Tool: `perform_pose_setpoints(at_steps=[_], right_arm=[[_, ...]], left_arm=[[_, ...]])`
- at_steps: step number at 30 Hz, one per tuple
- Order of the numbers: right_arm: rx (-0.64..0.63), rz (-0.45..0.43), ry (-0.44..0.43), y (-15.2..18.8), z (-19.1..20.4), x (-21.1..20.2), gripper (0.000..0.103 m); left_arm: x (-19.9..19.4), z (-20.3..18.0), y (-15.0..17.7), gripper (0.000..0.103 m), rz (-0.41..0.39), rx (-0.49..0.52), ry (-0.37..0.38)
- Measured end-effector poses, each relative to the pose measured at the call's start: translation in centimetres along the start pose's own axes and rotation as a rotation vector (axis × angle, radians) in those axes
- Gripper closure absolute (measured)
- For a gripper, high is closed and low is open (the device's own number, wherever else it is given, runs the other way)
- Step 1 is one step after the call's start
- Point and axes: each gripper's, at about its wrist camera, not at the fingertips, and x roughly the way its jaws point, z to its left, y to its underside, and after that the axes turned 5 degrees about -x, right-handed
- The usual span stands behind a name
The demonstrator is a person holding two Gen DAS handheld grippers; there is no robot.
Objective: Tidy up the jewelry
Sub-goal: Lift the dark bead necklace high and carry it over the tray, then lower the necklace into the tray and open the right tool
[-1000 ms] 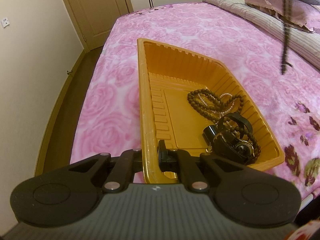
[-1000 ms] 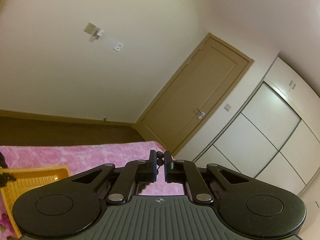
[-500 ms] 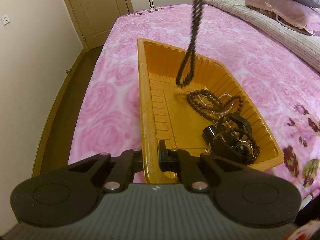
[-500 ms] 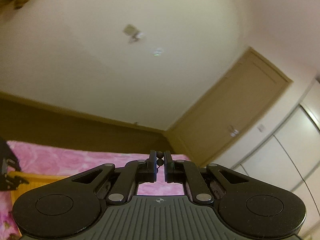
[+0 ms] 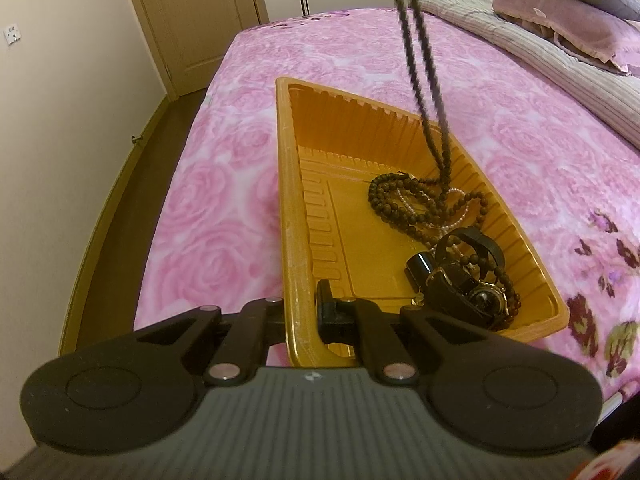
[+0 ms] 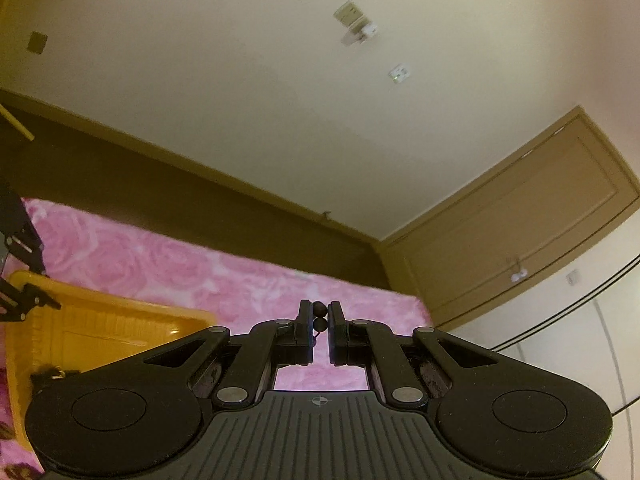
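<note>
An orange plastic tray [image 5: 296,208] lies on the pink rose bedspread. My left gripper [image 5: 301,308] is shut on the tray's near left rim. In the tray lie a brown bead necklace [image 5: 386,196] over a small pearl strand [image 5: 456,216], plus a black watch [image 5: 468,288]. A dark bead strand [image 5: 424,72] hangs from above, its lower end reaching the beads in the tray. In the right wrist view my right gripper [image 6: 319,314] is shut on dark beads [image 6: 319,309] of that strand, above the bed beside the tray [image 6: 120,320].
The bed's left edge [image 5: 188,152] drops to a dark floor along a cream wall. A door [image 5: 192,12] stands at the far left. Pillows [image 5: 568,28] and a striped quilt lie at the far right. The left gripper's frame [image 6: 20,264] shows at the right wrist view's left edge.
The hanging bead strand swung from the far right over the bed to above the tray and came down until its end reached the beads inside. The left gripper stayed still on the rim.
</note>
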Motion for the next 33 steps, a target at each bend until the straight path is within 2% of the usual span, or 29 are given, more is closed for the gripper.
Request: perform_pose_setpoints(at_steps=[13,33], right_arm=[[0.05,0.052,-0.136,1.7,4.2,4.4,0.096],[0.084,0.117,-0.233,4.0,6.9,7.1,0.096]], left_arm=[[0.1,0.2,0.1,0.098,0.001,-0.01,0.005],[0.1,0.2,0.2,0.098,0.002,-0.012,0.007]])
